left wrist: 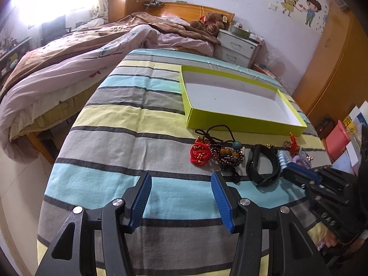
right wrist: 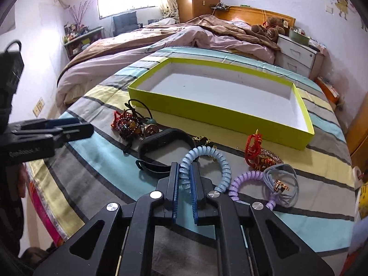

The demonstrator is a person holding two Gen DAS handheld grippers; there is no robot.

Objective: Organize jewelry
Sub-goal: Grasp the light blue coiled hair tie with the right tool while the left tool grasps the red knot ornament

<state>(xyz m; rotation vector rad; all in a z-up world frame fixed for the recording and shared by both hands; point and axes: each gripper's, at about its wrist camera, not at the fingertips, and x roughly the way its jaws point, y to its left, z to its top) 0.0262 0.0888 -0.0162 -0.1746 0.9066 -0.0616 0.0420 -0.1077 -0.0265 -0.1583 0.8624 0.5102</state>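
Note:
A shallow lime-green box (right wrist: 230,112) (left wrist: 241,120) with a white inside lies on the striped bedspread. Jewelry lies in front of it: a red beaded bracelet (left wrist: 199,154), a dark bead bundle (left wrist: 227,156) (right wrist: 126,124), a black wristband (left wrist: 262,164) (right wrist: 161,147), a red tassel charm (right wrist: 255,151), a lilac coil band (right wrist: 243,184) and a grey cord bracelet (right wrist: 283,184). My right gripper (right wrist: 185,172) (left wrist: 296,172) is shut on the light-blue coil band (right wrist: 220,161). My left gripper (left wrist: 181,179) (right wrist: 76,126) hangs open over the bedspread, left of the pile, holding nothing.
A rumpled quilt (left wrist: 69,69) lies on a second bed to the left. A white nightstand (left wrist: 237,46) and a teddy bear (left wrist: 207,24) are behind the box. A wooden wardrobe (left wrist: 333,69) stands on the right.

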